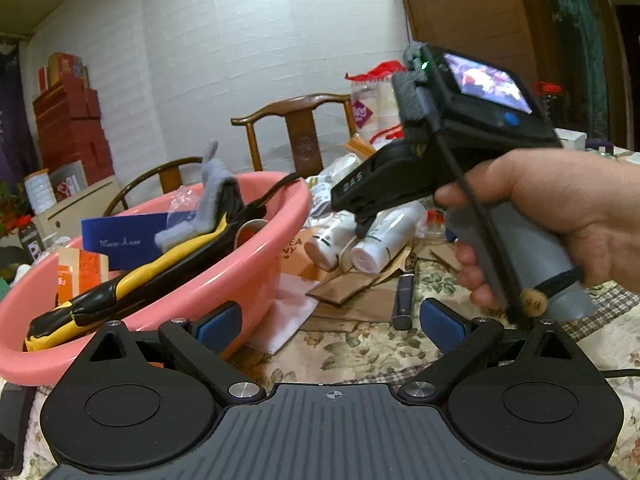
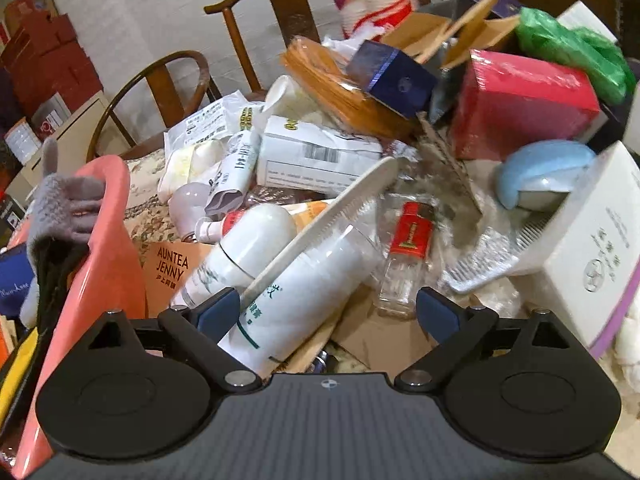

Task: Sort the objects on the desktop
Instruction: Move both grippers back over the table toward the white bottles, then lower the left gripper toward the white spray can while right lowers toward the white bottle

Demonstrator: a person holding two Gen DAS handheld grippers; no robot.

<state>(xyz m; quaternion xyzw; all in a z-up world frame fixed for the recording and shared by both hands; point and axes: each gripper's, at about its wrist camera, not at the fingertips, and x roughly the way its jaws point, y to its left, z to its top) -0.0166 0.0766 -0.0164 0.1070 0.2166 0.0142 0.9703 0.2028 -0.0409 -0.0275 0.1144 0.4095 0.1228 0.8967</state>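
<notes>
Reaching into the clutter — right gripper [image 2: 328,312] spread wide, empty, white bottle [image 2: 292,300] just ahead between the fingers; next: close, carry left to pink basin [image 2: 116,216].

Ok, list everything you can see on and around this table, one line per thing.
basin: one, pink, left, holding a grey glove, blue card, black-yellow item
white bottles: two, lying centre, beside the basin
comb: one, cream, across the bottles
small glass bottle: one, red label, centre
red box: one, back right
white box: one, right
chairs: two, brown wood, behind
left gripper: open, empty
right gripper: open, over the bottles
hand: one, holding the right gripper
</notes>
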